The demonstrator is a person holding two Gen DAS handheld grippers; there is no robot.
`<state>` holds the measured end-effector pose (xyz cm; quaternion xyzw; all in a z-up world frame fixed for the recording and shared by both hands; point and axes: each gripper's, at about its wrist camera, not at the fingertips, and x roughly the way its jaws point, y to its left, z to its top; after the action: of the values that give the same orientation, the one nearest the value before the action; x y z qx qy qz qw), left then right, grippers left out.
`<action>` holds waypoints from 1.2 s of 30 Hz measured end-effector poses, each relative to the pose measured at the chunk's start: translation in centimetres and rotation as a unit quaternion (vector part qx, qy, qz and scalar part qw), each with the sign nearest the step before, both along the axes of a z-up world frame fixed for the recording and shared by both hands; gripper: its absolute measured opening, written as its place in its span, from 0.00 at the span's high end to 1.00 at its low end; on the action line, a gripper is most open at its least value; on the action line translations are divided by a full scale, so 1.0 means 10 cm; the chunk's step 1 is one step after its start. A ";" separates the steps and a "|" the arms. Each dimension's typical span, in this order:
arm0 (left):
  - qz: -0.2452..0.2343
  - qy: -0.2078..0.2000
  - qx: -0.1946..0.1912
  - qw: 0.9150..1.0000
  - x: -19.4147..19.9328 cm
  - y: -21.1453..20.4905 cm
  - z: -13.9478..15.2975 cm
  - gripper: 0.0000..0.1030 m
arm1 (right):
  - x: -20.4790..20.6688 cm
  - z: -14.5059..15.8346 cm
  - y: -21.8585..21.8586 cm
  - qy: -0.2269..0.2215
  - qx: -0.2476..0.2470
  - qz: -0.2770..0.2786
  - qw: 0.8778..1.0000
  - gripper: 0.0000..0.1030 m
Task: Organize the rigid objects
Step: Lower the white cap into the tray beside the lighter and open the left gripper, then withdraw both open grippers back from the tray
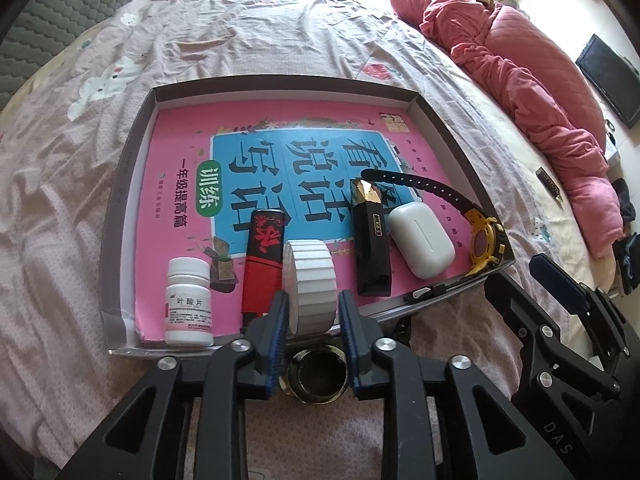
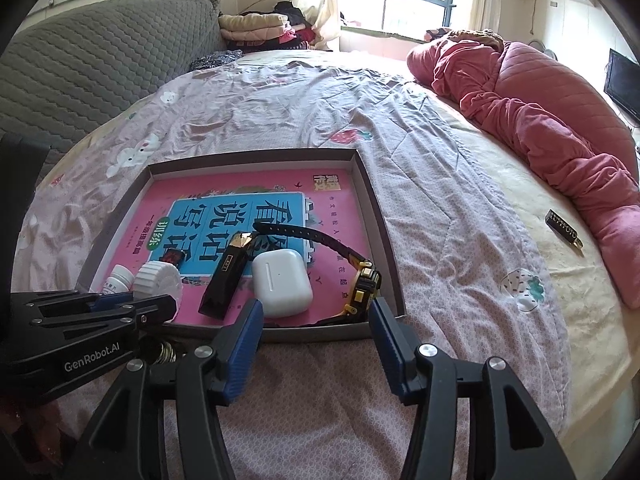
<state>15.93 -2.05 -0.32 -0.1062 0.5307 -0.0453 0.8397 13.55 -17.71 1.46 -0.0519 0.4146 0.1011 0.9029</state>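
Note:
A shallow grey box lid (image 1: 132,152) lies on the bed with a pink book (image 1: 176,136) in it. On the book stand a white pill bottle (image 1: 188,304), a red and black lighter (image 1: 264,256), a white ribbed cap (image 1: 312,284), a black and gold box (image 1: 372,240), a white earbud case (image 1: 422,240) and a black and yellow watch (image 1: 484,240). My left gripper (image 1: 313,312) holds the ribbed cap between its blue pads. A black and gold ring (image 1: 318,376) lies under it on the bed. My right gripper (image 2: 316,322) is open and empty at the lid's near edge (image 2: 320,334), by the watch (image 2: 362,288).
A small black and gold bar (image 2: 564,232) lies on the sheet to the right. A red quilt (image 2: 540,112) is heaped along the right side. A grey sofa (image 2: 100,56) stands at the back left, folded clothes (image 2: 260,28) by the window.

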 end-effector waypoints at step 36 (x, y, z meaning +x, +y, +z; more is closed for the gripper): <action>0.050 -0.042 0.016 0.998 -0.79 0.38 0.45 0.44 | -0.45 0.30 -0.16 -0.033 0.032 0.005 0.999 0.41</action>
<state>8.02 1.76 4.14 -0.1170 0.4900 0.0013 0.8638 9.05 -19.34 4.51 -0.0287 0.3811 0.1171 0.9167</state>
